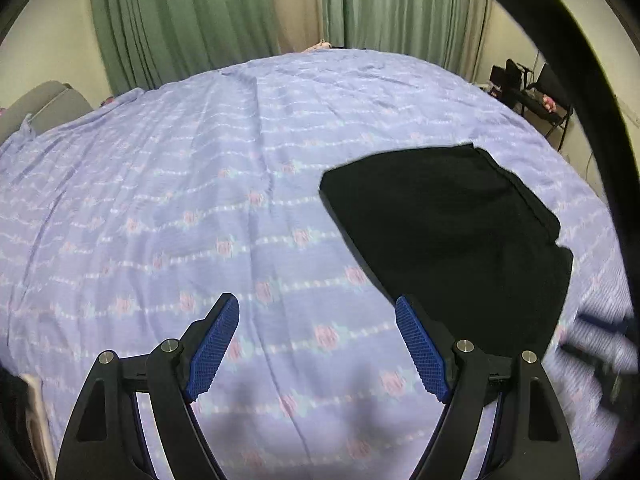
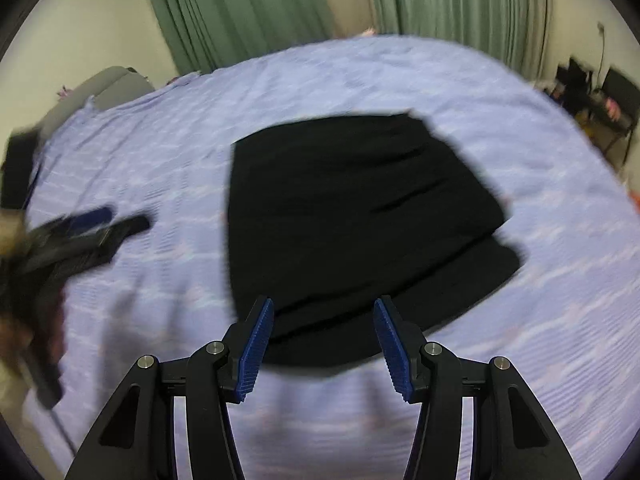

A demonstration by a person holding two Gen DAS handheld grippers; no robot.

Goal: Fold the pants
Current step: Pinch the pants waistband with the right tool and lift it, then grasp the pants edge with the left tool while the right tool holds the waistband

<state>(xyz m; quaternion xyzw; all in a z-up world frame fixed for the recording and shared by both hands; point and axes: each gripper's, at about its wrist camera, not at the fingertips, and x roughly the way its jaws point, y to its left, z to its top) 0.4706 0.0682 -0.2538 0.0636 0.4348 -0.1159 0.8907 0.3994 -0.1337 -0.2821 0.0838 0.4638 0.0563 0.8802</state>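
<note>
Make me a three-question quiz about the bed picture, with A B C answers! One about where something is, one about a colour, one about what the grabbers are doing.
1. Where are the pants?
A. on the bedsheet
B. on the chair
C. hanging on the curtains

2. What colour are the pants?
A. red
B. black
C. yellow

3. What are the left gripper and right gripper doing?
A. both pinching the pants
B. one holding a sock
C. both open, holding nothing

Answers: 1 A, the folded pants lie flat on the sheet. 2 B, they look solid black. 3 C, blue pads stand apart with only bed between.
</note>
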